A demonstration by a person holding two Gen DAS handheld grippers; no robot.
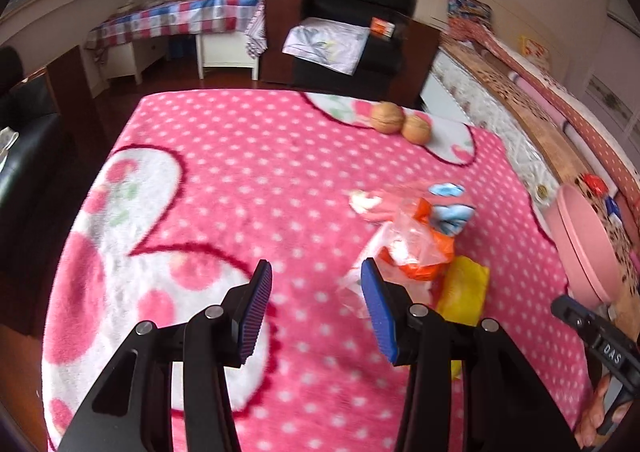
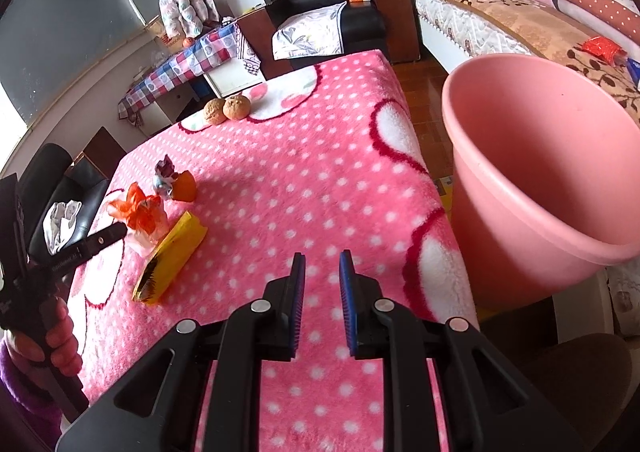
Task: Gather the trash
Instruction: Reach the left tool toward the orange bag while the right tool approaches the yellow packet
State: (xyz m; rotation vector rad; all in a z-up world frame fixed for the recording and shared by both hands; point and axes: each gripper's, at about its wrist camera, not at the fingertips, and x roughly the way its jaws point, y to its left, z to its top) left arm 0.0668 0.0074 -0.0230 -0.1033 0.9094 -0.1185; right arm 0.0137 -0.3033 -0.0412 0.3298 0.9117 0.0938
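A heap of trash lies on the pink dotted blanket [image 1: 224,172]: a clear and orange plastic wrapper [image 1: 416,248], a yellow packet [image 1: 464,288] and a blue-white wrapper [image 1: 452,212]. My left gripper [image 1: 316,272] hovers open just left of the heap with nothing between its blue pads; its right pad is close to the clear plastic. In the right wrist view one of its fingers [image 2: 100,239] reaches toward the orange wrapper [image 2: 140,212], beside the yellow packet [image 2: 172,256]. My right gripper [image 2: 322,260] holds nothing, jaws narrowly apart over bare blanket. A pink bucket [image 2: 520,228] stands at the blanket's right edge.
Two walnuts [image 2: 226,109] sit at the far end of the blanket. A black armchair [image 1: 352,12] and a checked-cloth table [image 1: 180,16] stand beyond. A bed with patterned covers [image 2: 520,20] runs along the right. A hand [image 2: 56,340] grips the left tool.
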